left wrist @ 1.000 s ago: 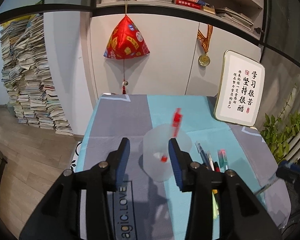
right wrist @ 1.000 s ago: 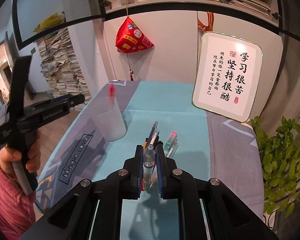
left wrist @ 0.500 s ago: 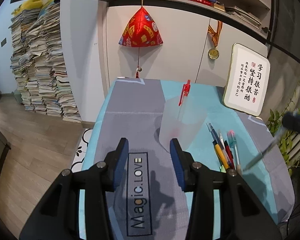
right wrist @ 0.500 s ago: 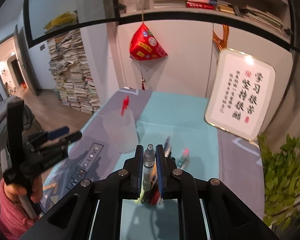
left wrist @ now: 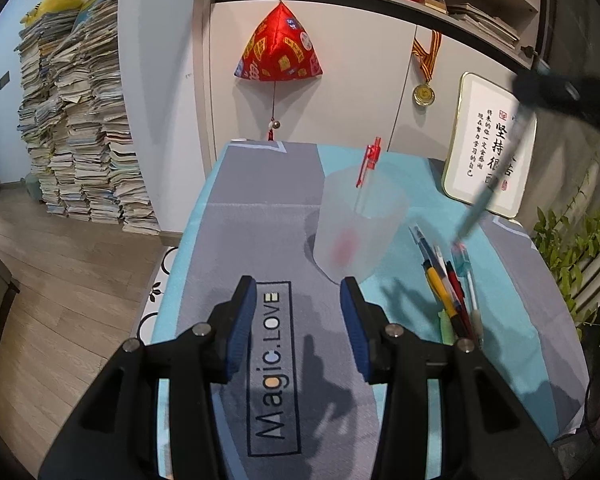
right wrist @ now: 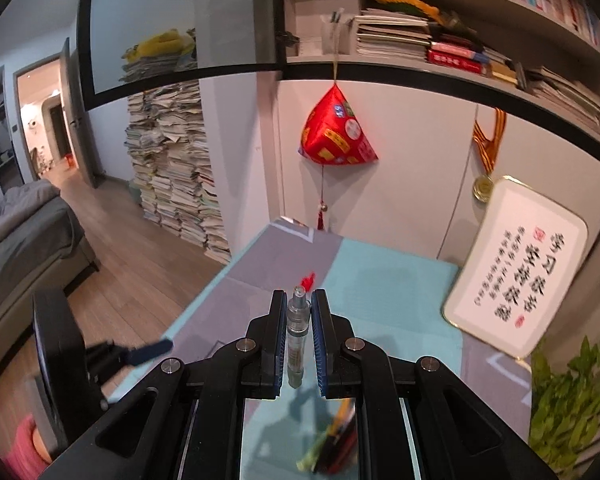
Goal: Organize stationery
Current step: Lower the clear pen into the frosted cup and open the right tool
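Pen in hand: a clear-barrelled pen (right wrist: 297,334) is pinched between the pads of the right gripper (right wrist: 297,340), its tip pointing up past the fingertips. A second ago this gripper sat low over the table with the same pen just gripped; now it has risen, and the left view shows the pen (left wrist: 490,182) hanging in the air above the table, slanted, near the framed calligraphy (left wrist: 496,152).
Cup: a frosted plastic cup (left wrist: 360,228) stands upright on the grey part of the table mat (left wrist: 236,216), already holding one red pen (left wrist: 366,176) that leans against its rim.
Loose pens: a small bunch of pens (left wrist: 448,284) lies on the teal part of the mat just right of the cup, not yet put away.
Left gripper: the left gripper (left wrist: 298,320) is partly spread and holds nothing; a second ago its fingers flanked the cup, and it has since drawn back, so the cup now stands free ahead of it.
Meaning for the task: one pen is stowed and a second is lifted clear, so the likely next step is carrying it over the cup and dropping it in.
Risk: with the cup unsteadied, a slanted pen could nudge or tip it.
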Tool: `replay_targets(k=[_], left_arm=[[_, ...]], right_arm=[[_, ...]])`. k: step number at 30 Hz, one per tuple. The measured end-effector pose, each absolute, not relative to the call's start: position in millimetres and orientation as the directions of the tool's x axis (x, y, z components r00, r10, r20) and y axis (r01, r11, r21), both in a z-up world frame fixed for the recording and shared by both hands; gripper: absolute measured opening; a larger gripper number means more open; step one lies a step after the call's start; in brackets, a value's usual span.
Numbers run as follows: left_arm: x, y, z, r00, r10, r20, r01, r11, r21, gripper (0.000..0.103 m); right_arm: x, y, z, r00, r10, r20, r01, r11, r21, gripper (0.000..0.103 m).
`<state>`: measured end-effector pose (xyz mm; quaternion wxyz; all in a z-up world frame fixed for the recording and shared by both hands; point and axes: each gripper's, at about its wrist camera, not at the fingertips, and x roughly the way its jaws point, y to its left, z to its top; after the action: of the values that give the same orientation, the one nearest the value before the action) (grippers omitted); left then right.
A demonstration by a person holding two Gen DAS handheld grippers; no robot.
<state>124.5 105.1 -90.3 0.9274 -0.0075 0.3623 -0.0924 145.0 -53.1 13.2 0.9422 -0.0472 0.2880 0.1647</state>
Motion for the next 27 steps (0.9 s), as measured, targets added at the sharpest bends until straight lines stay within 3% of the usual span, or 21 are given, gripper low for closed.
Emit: replay_targets(k=[10, 27], left_arm=[[118.4, 94.8, -100.9, 0.693, -0.189, -0.696, 0.207, 0.977, -0.059, 0.041], [123.9, 96.3, -108.4, 0.680, -0.179, -0.712, 0.196, 0.979, -0.059, 0.041]], right_arm=[[189.2, -36.7, 22.5, 0.787, 0.289, -0.544, -0.322, 0.946, 0.037, 0.013], [228.8, -29.5, -28.6, 0.705, 0.285, -0.649, -0.301, 0.949, 0.089, 0.011]])
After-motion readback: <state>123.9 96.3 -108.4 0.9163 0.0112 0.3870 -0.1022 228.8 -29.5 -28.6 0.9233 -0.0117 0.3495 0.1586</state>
